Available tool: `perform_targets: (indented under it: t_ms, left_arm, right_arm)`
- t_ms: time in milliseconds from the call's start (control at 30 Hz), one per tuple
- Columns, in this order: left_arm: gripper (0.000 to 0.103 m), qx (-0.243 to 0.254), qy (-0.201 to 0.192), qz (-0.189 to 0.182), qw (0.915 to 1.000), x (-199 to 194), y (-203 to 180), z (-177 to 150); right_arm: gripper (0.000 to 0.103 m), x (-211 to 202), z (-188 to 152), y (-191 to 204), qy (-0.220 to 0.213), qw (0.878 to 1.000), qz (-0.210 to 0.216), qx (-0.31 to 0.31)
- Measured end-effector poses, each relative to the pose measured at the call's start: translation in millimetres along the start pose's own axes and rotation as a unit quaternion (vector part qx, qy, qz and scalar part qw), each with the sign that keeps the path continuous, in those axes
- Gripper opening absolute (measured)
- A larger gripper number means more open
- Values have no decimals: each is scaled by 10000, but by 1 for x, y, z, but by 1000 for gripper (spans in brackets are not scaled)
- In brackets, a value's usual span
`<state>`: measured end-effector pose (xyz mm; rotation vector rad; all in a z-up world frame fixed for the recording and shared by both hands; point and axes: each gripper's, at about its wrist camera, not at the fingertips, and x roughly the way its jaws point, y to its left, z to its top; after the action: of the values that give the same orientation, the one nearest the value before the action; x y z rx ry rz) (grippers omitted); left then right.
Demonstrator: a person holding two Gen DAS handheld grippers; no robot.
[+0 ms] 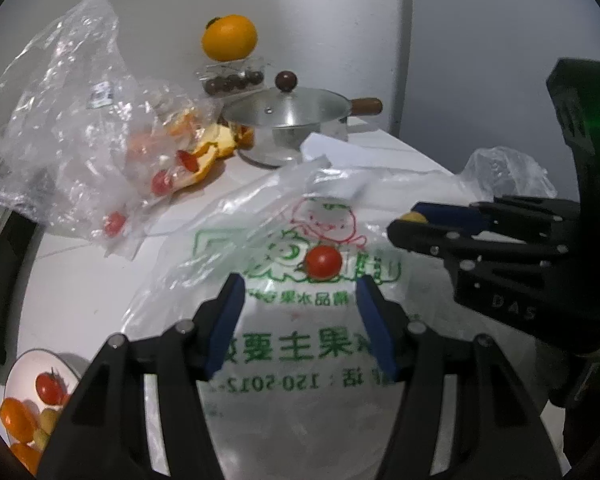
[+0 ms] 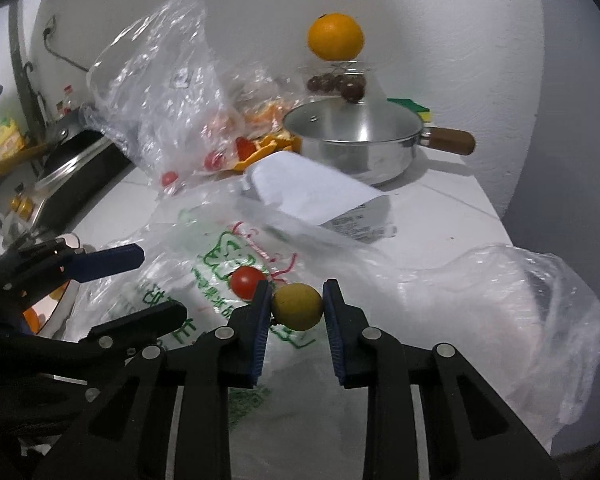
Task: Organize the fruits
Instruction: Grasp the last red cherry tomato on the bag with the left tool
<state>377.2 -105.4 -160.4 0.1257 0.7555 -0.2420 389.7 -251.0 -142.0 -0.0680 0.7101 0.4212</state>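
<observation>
The right claw (image 2: pixel 296 306) grips a small yellow fruit (image 2: pixel 297 306) above the printed bag (image 2: pixel 204 280); the left claw (image 1: pixel 300 312) gapes empty near a red tomato (image 1: pixel 323 263). Some fruit already fills the plate (image 1: pixel 18 364) at near left; more remains in the far bag (image 1: pixel 80 128).

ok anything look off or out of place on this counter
Yes. A whole orange is balanced on top of a small clear tub of dark fruit behind the pot, which looks tippy. Orange peel lies loose by the pot, and one red tomato sits stray on the printed bag.
</observation>
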Motion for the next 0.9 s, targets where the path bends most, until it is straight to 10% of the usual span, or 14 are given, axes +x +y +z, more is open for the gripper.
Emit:
perform_targets:
  t_ms: [900]
  left_arm:
    - [50, 442, 649, 20, 9969, 73, -9, 15]
  right_arm:
    - [28, 8, -6, -26, 45, 9991, 149, 386]
